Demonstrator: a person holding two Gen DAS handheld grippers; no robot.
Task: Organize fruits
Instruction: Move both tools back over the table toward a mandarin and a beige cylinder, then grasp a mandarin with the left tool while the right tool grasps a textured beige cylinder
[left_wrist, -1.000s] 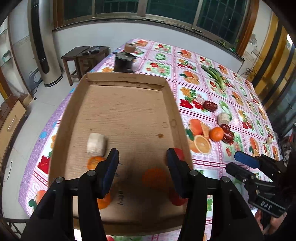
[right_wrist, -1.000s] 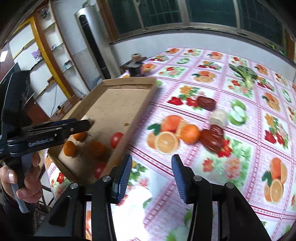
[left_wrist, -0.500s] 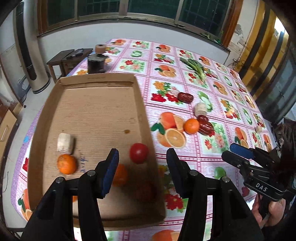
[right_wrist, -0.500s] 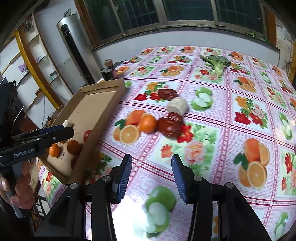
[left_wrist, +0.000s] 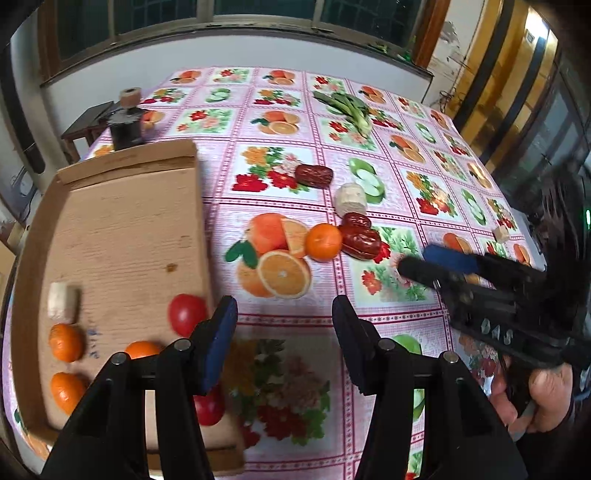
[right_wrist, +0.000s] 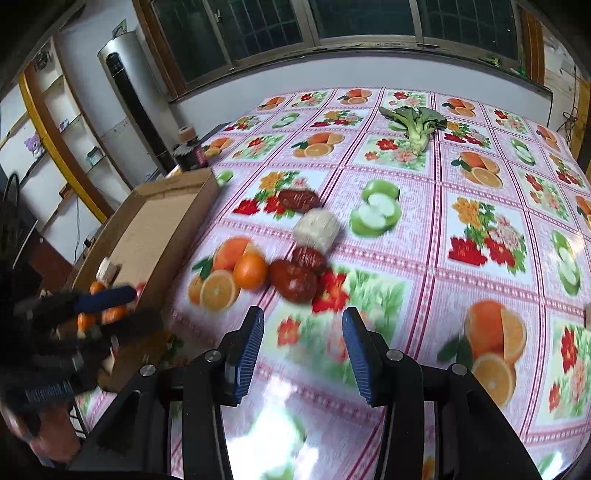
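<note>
A cardboard tray (left_wrist: 110, 221) on the left holds several mandarins (left_wrist: 65, 341), two tomatoes (left_wrist: 186, 314) and a pale white chunk (left_wrist: 63, 306). Loose on the tablecloth are a mandarin (left_wrist: 323, 242), two dark red dates (left_wrist: 360, 242) touching it, a third date (left_wrist: 314, 175) farther back and a white chunk (left_wrist: 350, 199). My left gripper (left_wrist: 282, 339) is open and empty above the cloth beside the tray's right wall. My right gripper (right_wrist: 303, 347) is open and empty, just short of the dates (right_wrist: 293, 280) and mandarin (right_wrist: 250, 271).
A leafy green vegetable (right_wrist: 415, 123) lies at the far side of the table. A dark jar with a roll on top (left_wrist: 127, 123) stands behind the tray. The printed cloth shows pictured fruit. A shelf and tall cylinder stand off the table's left.
Both grippers have swung right, away from the tray and toward the loose fruit. The right gripper now faces the dates and mandarin closely. Both stay open.
</note>
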